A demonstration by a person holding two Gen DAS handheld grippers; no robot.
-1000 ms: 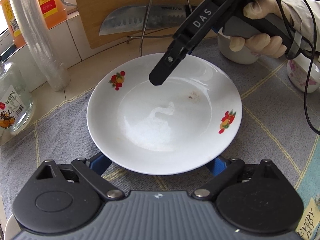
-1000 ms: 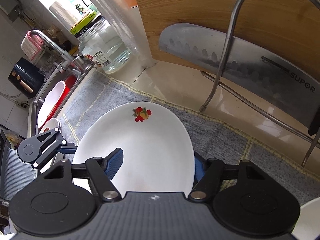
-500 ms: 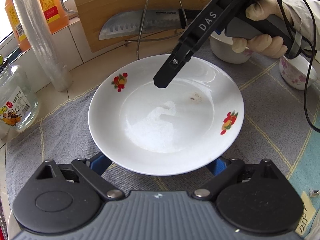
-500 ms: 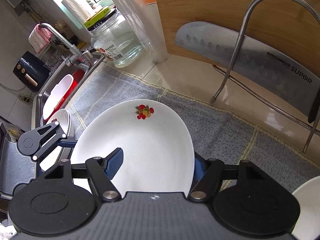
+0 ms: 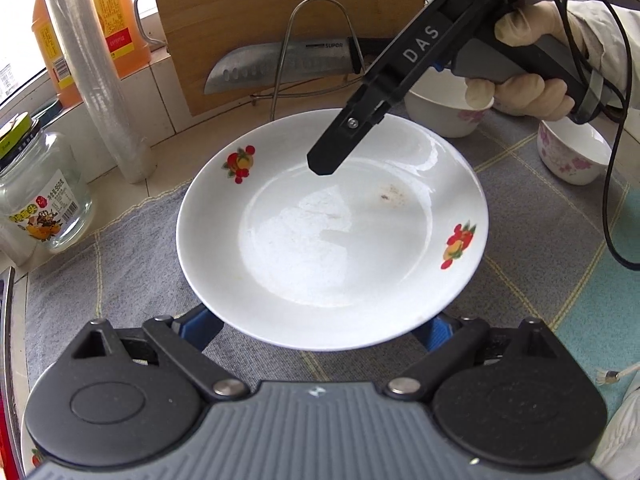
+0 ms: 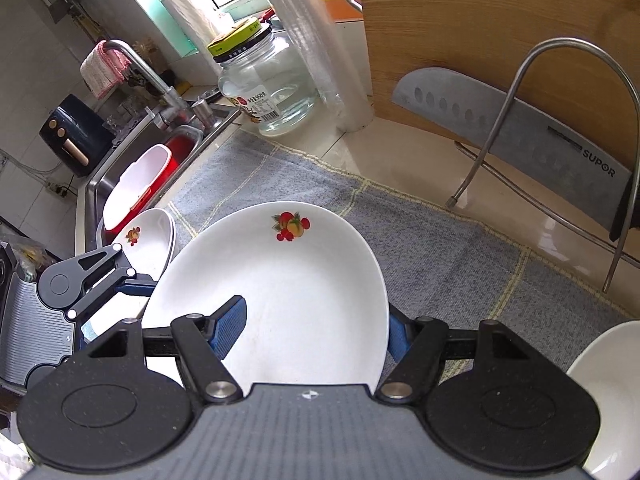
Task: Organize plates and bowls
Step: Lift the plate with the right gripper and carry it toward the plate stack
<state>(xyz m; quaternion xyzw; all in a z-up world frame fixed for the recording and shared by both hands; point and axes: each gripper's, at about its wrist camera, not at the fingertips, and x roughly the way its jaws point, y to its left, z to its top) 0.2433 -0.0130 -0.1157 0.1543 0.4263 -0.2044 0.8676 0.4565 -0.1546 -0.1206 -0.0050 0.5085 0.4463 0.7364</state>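
A white plate with red fruit prints [image 5: 332, 232] is held above the grey cloth. My right gripper [image 6: 316, 328] is shut on its far rim, one finger [image 5: 340, 148] lying over the plate, the other below it. My left gripper [image 5: 320, 328] stands open under the plate's near rim, its blue pads [image 5: 200, 320] wide apart. The same plate fills the right wrist view [image 6: 280, 292]. A second fruit-print plate [image 6: 148, 240] lies near the sink edge behind the left gripper [image 6: 100, 280]. Two bowls, one white [image 5: 444, 112] and one with pink flowers [image 5: 572, 156], stand at the right.
A grey checked cloth [image 5: 120, 264] covers the counter. A wooden cutting board [image 5: 256, 8], a cleaver [image 5: 280, 64] and a wire stand [image 5: 316, 40] are at the back. A glass jar [image 5: 40, 196], a roll of plastic cups [image 5: 96, 72] and an oil bottle [image 5: 100, 28] stand left. The sink [image 6: 132, 168] holds a red basin.
The plate and both grippers have pulled back from the cutting board toward the sink side. The second plate and more of the sink have come into the right wrist view.
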